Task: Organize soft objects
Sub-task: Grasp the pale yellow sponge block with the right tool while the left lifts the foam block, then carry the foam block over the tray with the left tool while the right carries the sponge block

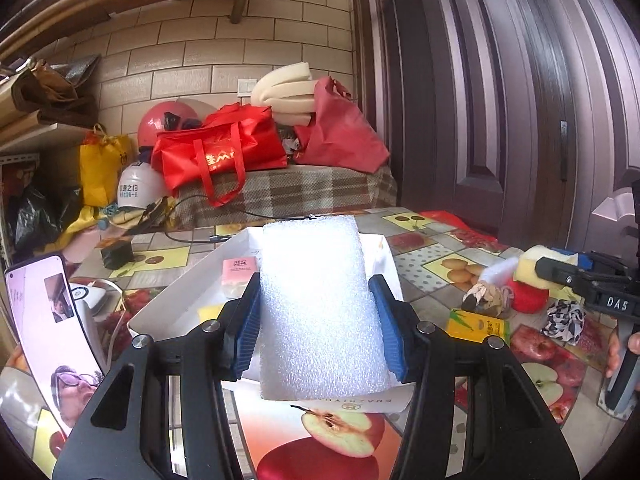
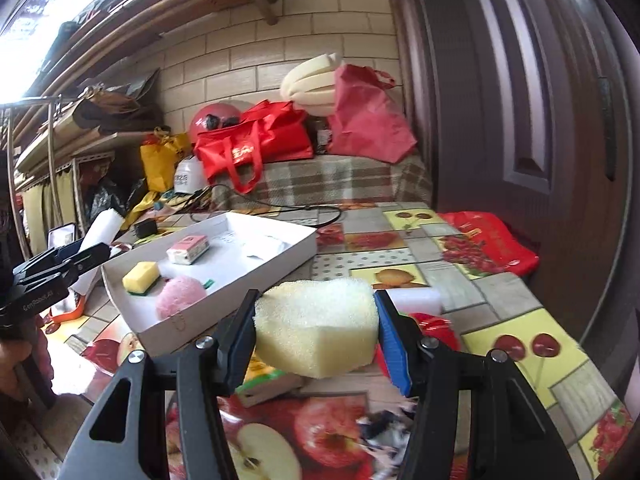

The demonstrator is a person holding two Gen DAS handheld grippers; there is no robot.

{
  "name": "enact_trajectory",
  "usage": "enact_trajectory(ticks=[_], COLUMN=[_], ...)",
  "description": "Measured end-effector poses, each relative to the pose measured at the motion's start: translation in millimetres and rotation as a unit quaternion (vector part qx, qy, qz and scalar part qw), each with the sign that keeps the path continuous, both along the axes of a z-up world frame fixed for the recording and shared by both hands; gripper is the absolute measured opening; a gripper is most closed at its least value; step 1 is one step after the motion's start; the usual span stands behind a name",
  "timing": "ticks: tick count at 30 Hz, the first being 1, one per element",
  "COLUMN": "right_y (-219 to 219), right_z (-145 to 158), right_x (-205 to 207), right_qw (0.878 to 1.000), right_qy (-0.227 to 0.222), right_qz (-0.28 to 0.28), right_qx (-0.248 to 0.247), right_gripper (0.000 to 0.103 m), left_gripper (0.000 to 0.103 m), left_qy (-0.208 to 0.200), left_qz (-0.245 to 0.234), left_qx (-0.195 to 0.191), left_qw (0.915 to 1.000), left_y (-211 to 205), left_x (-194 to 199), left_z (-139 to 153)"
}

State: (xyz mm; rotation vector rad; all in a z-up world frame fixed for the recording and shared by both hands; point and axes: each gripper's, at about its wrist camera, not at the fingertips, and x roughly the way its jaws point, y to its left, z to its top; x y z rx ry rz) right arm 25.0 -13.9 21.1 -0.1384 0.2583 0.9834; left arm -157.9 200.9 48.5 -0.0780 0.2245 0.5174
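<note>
A white foam sheet (image 1: 320, 304) is clamped lengthwise in the left tongs (image 1: 316, 320), held over the near end of the white cardboard tray (image 2: 280, 264). A yellow sponge block (image 2: 316, 328) is clamped in the right tongs (image 2: 316, 336), with the tray lying ahead and to the left. The items beneath the sponge are largely hidden.
</note>
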Motion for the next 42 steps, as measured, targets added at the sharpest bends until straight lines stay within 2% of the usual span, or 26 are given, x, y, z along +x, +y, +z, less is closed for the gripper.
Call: enact_trajectory(ticks=[11, 21, 28, 35, 42], right_y=[50, 90, 126, 152, 178], right_z=[-2, -1, -1, -1, -2], right_x=[-23, -32, -33, -18, -1], right_qw=[0.999, 0.998, 0.998, 0.998, 0.997], right_qy=[-0.020, -0.001, 0.012, 0.042, 0.058], right_qz=[0.045, 0.066, 0.065, 0.047, 0.039], right_qx=[-0.017, -0.013, -0.012, -0.007, -0.022], right_gripper=[0.056, 0.056, 0.056, 0.056, 0.056], left_gripper=[0.052, 0.052, 0.052, 0.052, 0.052], left_qy=[0.005, 0.015, 0.024, 0.037, 0.058], left_qz=[0.035, 0.067, 0.093, 0.115, 0.125], left_qx=[-0.007, -0.004, -0.024, -0.017, -0.049], left_qw=[0.9994, 0.9976, 0.9950, 0.9925, 0.9892], left_y=[18, 39, 66, 83, 106], left_x=[5, 21, 36, 56, 70], left_z=[-1, -2, -4, -4, -8])
